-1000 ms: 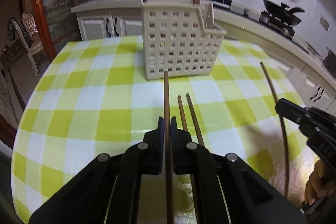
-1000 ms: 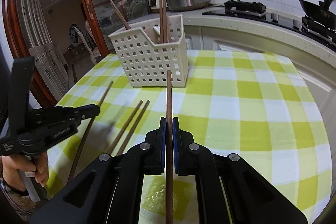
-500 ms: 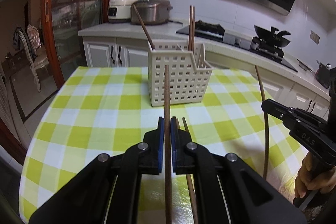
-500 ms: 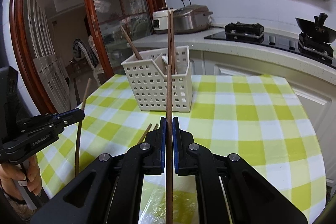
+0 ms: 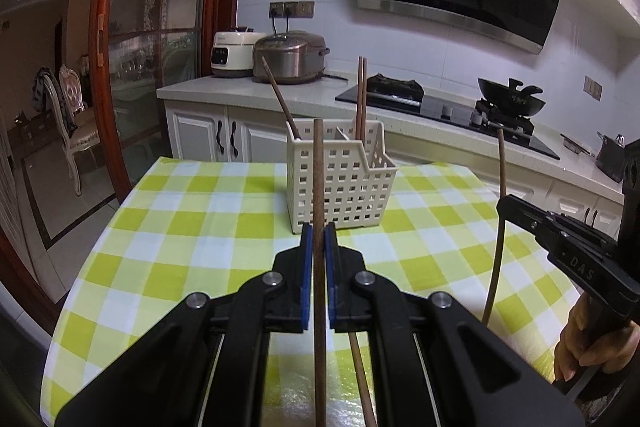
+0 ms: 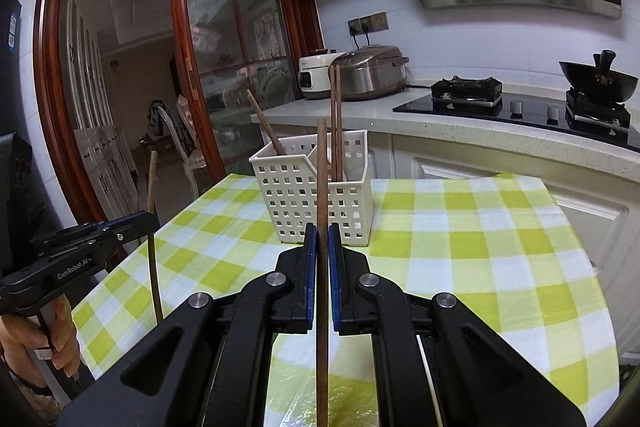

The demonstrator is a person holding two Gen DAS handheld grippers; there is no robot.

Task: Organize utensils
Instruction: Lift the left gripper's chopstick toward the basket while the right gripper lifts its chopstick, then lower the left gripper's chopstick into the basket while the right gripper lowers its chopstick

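Step in hand, judged: carry both chopsticks to the white basket and drop them tip-first into a compartment. To do it well, each stick should be raised clear of the basket rim before release, and kept apart from the sticks standing inside.

Left hand-held gripper clenched on a chopstick; right hand-held gripper clenched on another chopstick. Both point slightly downward at the basket, which stands on the checked desk. One loose chopstick lies beneath the left gripper

Brown chopstick upright; three more in white basket.
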